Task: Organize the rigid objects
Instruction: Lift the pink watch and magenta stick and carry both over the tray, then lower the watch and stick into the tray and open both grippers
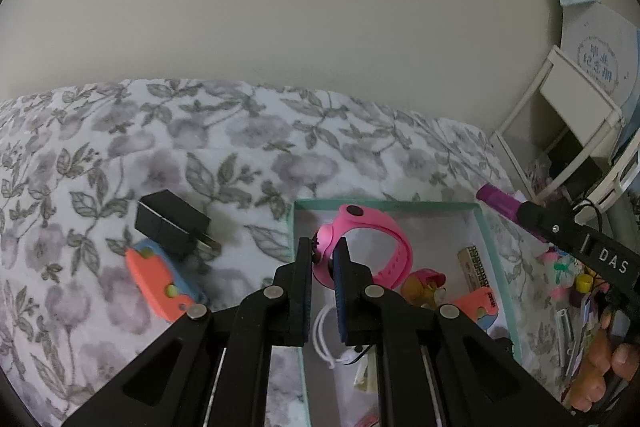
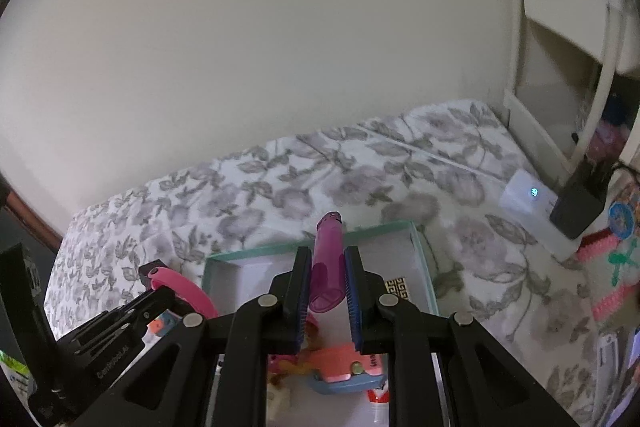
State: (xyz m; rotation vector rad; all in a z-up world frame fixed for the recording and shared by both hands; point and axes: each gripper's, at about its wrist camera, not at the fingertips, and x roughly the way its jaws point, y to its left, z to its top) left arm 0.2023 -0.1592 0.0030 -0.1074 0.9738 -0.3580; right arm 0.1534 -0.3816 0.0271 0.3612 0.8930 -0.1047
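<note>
**Open cloth ahead, clutter to the sides**

Beyond the left gripper (image 1: 325,250), the flowered cloth (image 1: 224,131) lies bare up to the wall. To its left sit a black charger (image 1: 170,227) and orange cutter (image 1: 160,281); the teal box (image 1: 496,247) is crowded below.

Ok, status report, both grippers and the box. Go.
Left gripper shut on pink watch, over teal box. Right gripper shut on purple tube, above the box. Black charger and orange cutter outside on the bedspread.

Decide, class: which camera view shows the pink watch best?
The left wrist view: the pink watch shows its case and looped strap, clamped in the left gripper over the teal box. The right wrist view shows only part of its strap.
</note>
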